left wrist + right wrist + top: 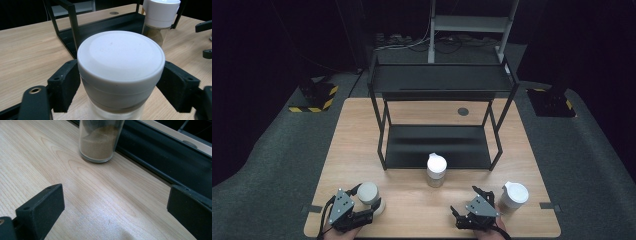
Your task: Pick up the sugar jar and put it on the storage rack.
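A spice jar with a white lid [120, 65] stands between the black pads of my left gripper [120, 85], and both pads lie against the lid's sides. From above, that jar [368, 192] is at the table's front left, with my left gripper [366, 202] around it. My right gripper [463, 200] rests open at the front right with only bare wood between its fingers [42, 205]. A second jar [436, 169], part full of brown powder [100, 140], stands in front of the black rack [437, 145]. A third white-lidded jar [514, 196] is just right of my right gripper.
The two-tier black metal rack [100, 25] takes up the table's middle and back; its lower shelf edge [162, 157] runs close behind the middle jar [160, 17]. A round grey cap [463, 111] sits in the tabletop behind it. The table's front edge is right below both grippers.
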Demonstrator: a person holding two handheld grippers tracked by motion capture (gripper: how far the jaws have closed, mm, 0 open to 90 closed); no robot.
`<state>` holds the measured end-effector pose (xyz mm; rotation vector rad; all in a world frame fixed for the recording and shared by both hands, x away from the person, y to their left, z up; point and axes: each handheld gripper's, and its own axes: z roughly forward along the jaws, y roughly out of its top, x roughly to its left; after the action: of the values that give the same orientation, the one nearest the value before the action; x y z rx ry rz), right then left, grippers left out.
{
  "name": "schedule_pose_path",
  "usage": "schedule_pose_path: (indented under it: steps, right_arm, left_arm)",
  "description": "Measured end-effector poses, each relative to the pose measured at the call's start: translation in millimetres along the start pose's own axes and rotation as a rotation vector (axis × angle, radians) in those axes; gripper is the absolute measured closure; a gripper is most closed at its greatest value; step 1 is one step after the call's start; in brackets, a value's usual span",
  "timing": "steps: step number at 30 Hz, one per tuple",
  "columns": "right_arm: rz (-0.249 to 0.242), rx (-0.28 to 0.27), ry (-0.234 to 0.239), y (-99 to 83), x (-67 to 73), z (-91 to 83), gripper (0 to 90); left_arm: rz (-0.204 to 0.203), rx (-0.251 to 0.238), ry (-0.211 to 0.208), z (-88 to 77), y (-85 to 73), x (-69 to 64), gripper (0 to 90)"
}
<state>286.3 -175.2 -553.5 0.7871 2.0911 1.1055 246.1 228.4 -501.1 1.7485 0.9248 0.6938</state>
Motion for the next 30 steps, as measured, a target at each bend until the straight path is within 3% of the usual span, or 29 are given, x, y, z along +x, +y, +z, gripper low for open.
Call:
schedule_pose_path:
  steps: [8,23,30]
  right_arm:
    - [0.001,-0.001,0.001,0.0,-0.2,-0.1,0.4]
    - [-0.005,0.003,0.0,0.2,0.5,0.2,0.4]
    - [-0.013,0.011,0.001,0.5,1.1,0.9,0.4]
  left_arm:
    - [-0.016,-0.019,-0.011,-1.0,-5.4,2.1,33.0]
    - [-0.021,-0.019,0.007,-1.0,-3.9,-1.6,33.8]
    - [-0.019,-0.049,0.003,-3.0,8.5,-8.2,33.8]
